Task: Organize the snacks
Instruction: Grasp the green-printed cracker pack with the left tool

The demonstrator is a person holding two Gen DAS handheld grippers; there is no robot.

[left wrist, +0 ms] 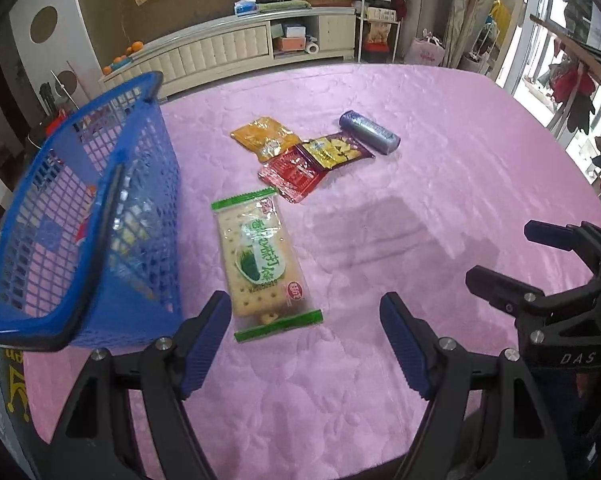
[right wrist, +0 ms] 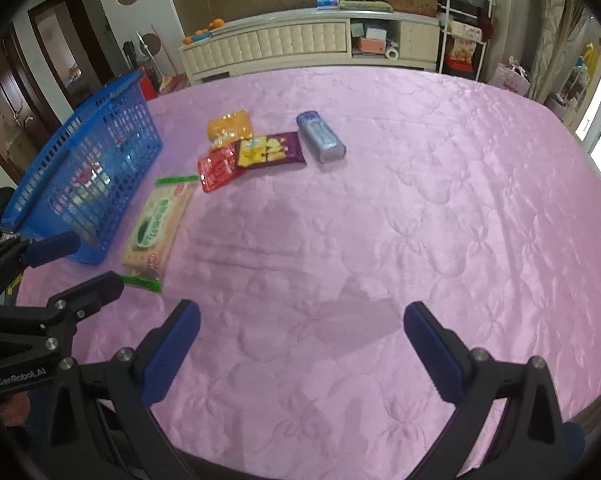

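A green-edged cracker packet [left wrist: 265, 264] lies flat near the left edge of the pink-covered surface [left wrist: 440, 208], just beside the blue mesh basket [left wrist: 88, 216], which already contains some wrapped items. Farther toward the middle, an orange packet [left wrist: 262, 136], a red packet [left wrist: 294, 174] and a purple-and-yellow packet [left wrist: 338, 150] overlap in a cluster, with a blue-grey tube [left wrist: 369, 132] lying just beside them. The left hand-held gripper [left wrist: 305, 340] hovers at the cracker packet's near end, jaws wide apart and empty. The right hand-held gripper [right wrist: 302, 344] is likewise spread wide, holding nothing, above bare cloth.
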